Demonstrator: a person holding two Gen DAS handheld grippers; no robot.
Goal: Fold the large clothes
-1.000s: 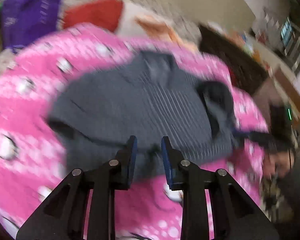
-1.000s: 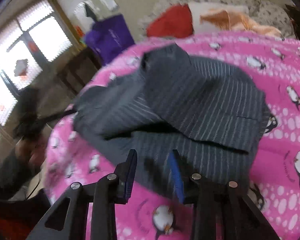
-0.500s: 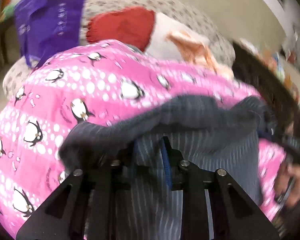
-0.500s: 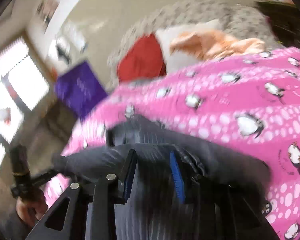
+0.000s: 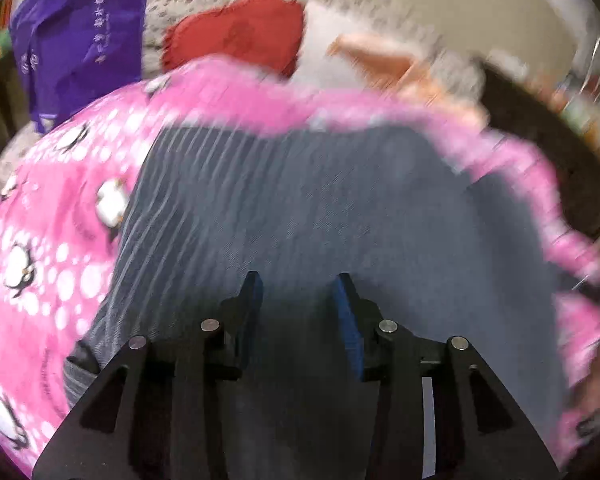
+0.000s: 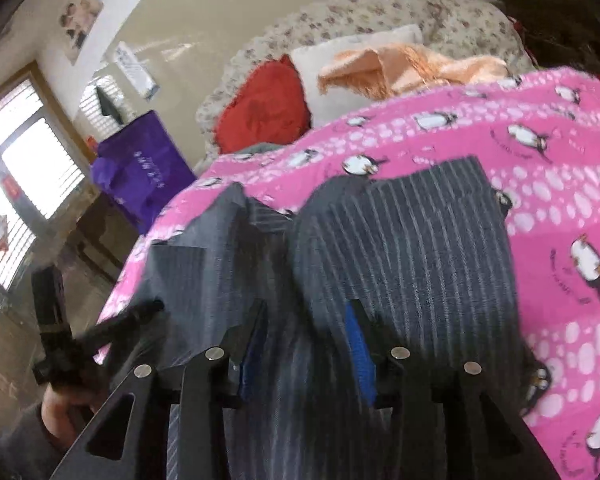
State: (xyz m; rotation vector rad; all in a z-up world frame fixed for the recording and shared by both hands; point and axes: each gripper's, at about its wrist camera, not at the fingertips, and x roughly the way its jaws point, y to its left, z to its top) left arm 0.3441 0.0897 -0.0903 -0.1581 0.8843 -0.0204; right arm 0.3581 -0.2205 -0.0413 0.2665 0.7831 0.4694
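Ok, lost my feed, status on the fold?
Left gripper and right gripper just opened, nothing pinched. Grey striped garment lying on penguin blanket. Nothing in the way.

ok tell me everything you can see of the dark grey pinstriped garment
The dark grey pinstriped woven garment lies spread on the pink penguin-print blanket, thin pale stripes running away from the camera. In the right wrist view its far end shows two lobes with a gap between and a squared corner. It is folded over itself. Both hand-held grippers hover over its near part, jaws apart, nothing pinched.
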